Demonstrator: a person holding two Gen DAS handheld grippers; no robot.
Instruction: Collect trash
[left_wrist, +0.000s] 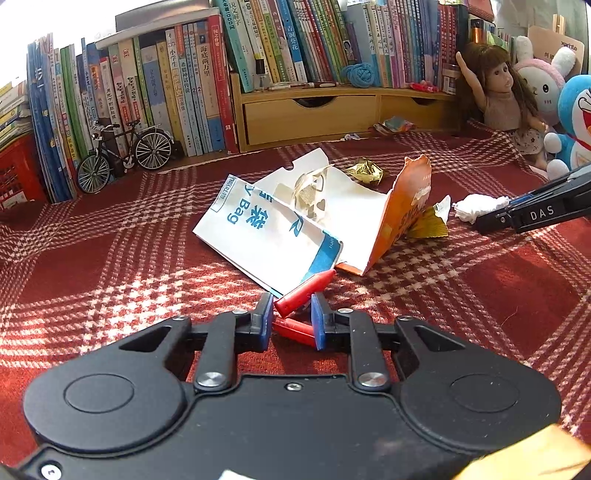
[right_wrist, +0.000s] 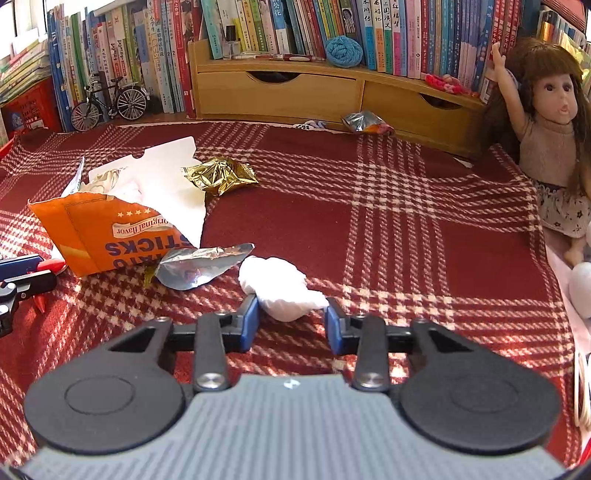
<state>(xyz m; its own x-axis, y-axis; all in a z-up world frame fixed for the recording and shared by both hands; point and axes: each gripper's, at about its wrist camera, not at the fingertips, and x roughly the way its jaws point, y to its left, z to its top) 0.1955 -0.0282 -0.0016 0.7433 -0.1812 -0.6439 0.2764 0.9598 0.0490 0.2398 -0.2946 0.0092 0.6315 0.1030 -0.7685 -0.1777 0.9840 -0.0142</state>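
My left gripper (left_wrist: 291, 314) is low over the red plaid cloth (left_wrist: 110, 258), its blue pads closed on a red plastic piece (left_wrist: 306, 291) that is bent into two arms. Just beyond it lie a white paper bag with blue print (left_wrist: 266, 236) and a torn orange snack box (left_wrist: 402, 218). My right gripper (right_wrist: 291, 314) has its pads against both sides of a white tissue wad (right_wrist: 277, 284). From the left wrist view the right gripper (left_wrist: 484, 221) reaches in at the right edge with the tissue wad (left_wrist: 480, 206) at its tip. The left gripper (right_wrist: 22, 284) shows at the left edge of the right wrist view.
More litter lies around: a gold foil wrapper (right_wrist: 221, 175), a silver foil scrap (right_wrist: 199, 266) beside the orange box (right_wrist: 110, 236), and a crumpled wrapper (right_wrist: 365, 123) by the wooden drawer shelf (right_wrist: 277, 96). A doll (right_wrist: 546, 129), plush toys (left_wrist: 576, 118), a model bicycle (left_wrist: 122, 155) and rows of books border the cloth.
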